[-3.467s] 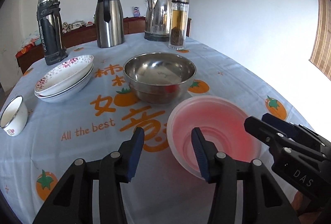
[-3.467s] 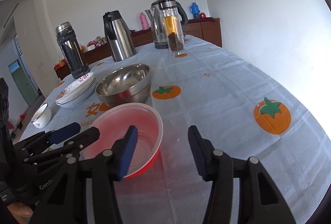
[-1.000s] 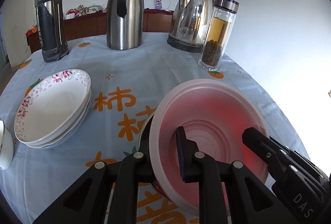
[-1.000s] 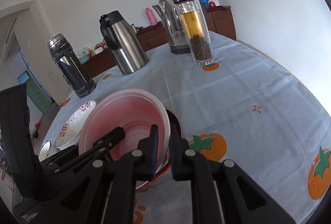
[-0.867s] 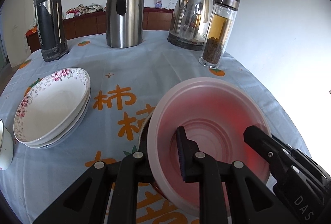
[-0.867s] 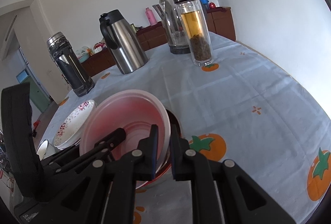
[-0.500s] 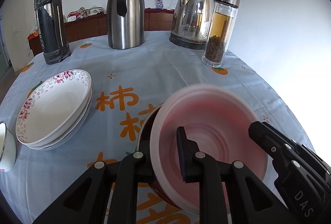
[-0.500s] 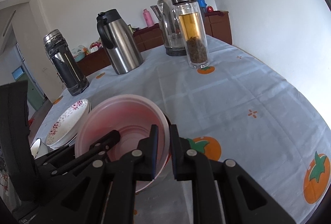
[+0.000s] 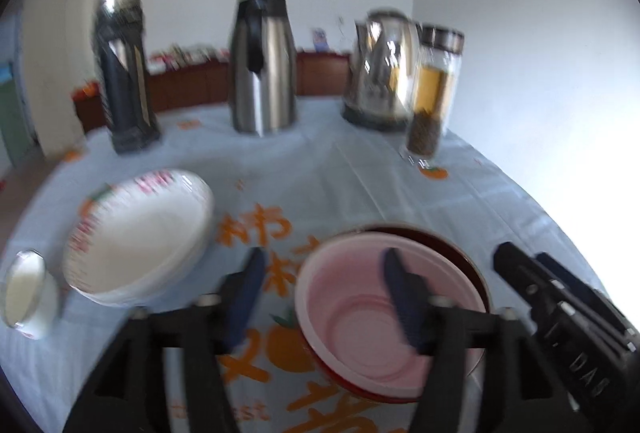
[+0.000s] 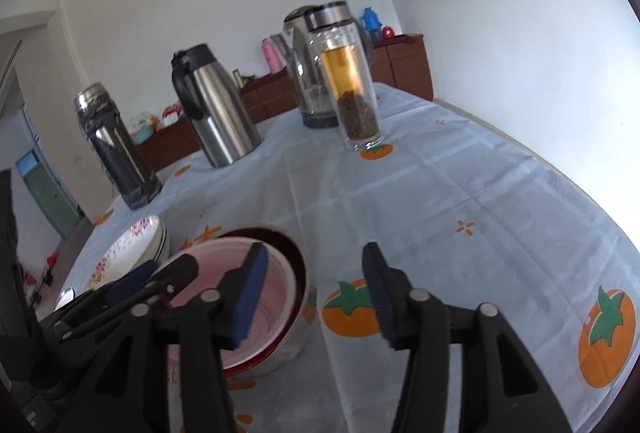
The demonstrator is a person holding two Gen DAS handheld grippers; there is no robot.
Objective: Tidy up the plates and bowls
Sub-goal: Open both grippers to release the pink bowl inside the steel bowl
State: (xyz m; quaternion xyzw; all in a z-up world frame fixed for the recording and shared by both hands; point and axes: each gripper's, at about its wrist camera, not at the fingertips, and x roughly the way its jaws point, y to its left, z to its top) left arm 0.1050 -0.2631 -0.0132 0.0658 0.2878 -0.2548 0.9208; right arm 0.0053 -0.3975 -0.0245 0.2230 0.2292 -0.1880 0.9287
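A pink plastic bowl (image 9: pixel 352 317) (image 10: pixel 212 253) rests nested inside the steel bowl (image 9: pixel 460 257) (image 10: pixel 298 337) on the tablecloth. My left gripper (image 9: pixel 326 299) is opening. Its fingers straddle the pink bowl's near left rim and the pads are off it. My right gripper (image 10: pixel 314 295) is opening too. The bowl's right rim stands between its blue pads, untouched. Each gripper shows at the edge of the other's view. A stack of white floral plates (image 9: pixel 136 237) (image 10: pixel 132 245) lies to the left of the bowls. The left wrist view is motion-blurred.
A small white enamel cup (image 9: pixel 24 293) sits at the far left. Along the far side stand a dark flask (image 9: pixel 120 73), a steel jug (image 9: pixel 262 61), a kettle (image 9: pixel 380 69) and a glass tea bottle (image 10: pixel 352 73). The table edge curves on the right.
Both grippers have come open off the pink bowl's rim. The bowl has dropped from its tilted hold and now sits level in the steel bowl. The left view has pulled back slightly.
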